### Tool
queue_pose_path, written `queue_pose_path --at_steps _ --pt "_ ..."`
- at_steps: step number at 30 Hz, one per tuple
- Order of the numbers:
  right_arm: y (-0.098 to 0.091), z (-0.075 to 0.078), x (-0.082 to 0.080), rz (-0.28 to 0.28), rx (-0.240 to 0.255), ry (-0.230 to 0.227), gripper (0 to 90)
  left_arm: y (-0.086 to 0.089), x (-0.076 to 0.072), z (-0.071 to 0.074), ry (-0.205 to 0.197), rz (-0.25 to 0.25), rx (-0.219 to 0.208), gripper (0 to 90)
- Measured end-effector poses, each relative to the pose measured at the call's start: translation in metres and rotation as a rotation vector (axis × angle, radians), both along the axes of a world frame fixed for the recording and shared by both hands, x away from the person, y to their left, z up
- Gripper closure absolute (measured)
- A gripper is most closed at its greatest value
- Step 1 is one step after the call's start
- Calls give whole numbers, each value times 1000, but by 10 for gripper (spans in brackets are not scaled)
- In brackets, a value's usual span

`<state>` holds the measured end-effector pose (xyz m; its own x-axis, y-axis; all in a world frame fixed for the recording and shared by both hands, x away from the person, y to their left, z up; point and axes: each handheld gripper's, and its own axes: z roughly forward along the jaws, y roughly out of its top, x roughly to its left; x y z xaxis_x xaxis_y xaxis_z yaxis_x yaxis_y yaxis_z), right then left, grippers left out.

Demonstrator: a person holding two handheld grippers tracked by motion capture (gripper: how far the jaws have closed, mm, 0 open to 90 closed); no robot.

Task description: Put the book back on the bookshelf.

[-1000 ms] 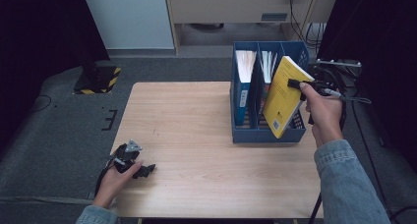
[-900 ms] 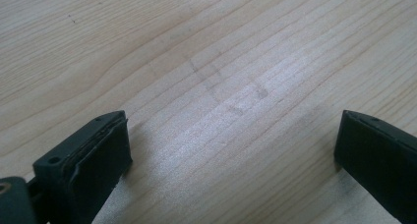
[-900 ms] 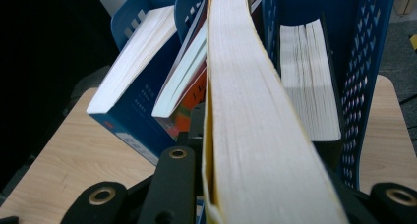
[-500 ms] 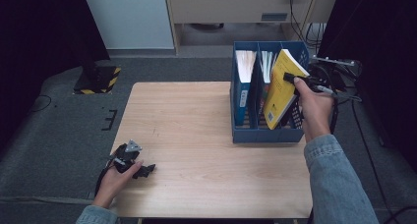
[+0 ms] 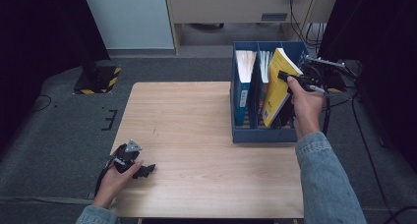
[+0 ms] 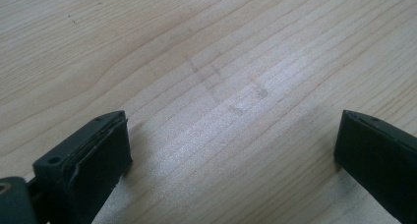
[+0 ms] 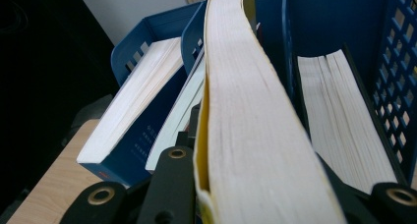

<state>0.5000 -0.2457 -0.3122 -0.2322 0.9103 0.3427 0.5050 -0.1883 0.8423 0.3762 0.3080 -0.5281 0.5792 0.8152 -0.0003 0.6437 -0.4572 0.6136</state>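
Wooden table (image 5: 196, 135) is sitting on grey carpet, with a blue rack (image 5: 260, 135) at its right edge, close enough for your right arm to be reaching it. Your right gripper (image 5: 290, 79) is clamping the yellow book (image 5: 275, 86) by its top edge, jaws squeezed on either side of the page block, as the right gripper view is showing with the pages (image 7: 246, 135) running up between the black jaws. You're holding the book tilted, its top leaning right and its bottom going down into the rack between the dividers; gripping high is likely keeping the jaws clear of the slot walls while the lower end is feeding in. A blue book (image 5: 243, 81) is standing in the left slot and another white-paged book (image 7: 344, 126) is lying just beside the yellow one, so the tilt is probably helping you steer past them. Your left gripper (image 5: 135, 167) is resting on the table near the front left corner, well apart from the rack, jaws spread wide over bare wood (image 6: 221, 86) with nothing between them; it's looking parked, out of the way.
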Motion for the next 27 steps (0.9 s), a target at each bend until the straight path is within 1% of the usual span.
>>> queue_pose_path --at_steps 7,14,16,22,27 --pt "5 -3 6 -17 -10 -3 748 0 0 0 1 -2 1 0" --pt "7 -10 13 -27 -33 -3 749 0 0 0 0 -4 0 0" --pt "8 -11 14 -32 -31 -3 749 0 0 0 1 -6 -1 0" --pt "12 -15 17 -28 -54 -11 749 0 0 0 1 -7 0 0" --pt "15 -21 18 -23 -59 -16 748 0 0 0 0 -6 -4 0"
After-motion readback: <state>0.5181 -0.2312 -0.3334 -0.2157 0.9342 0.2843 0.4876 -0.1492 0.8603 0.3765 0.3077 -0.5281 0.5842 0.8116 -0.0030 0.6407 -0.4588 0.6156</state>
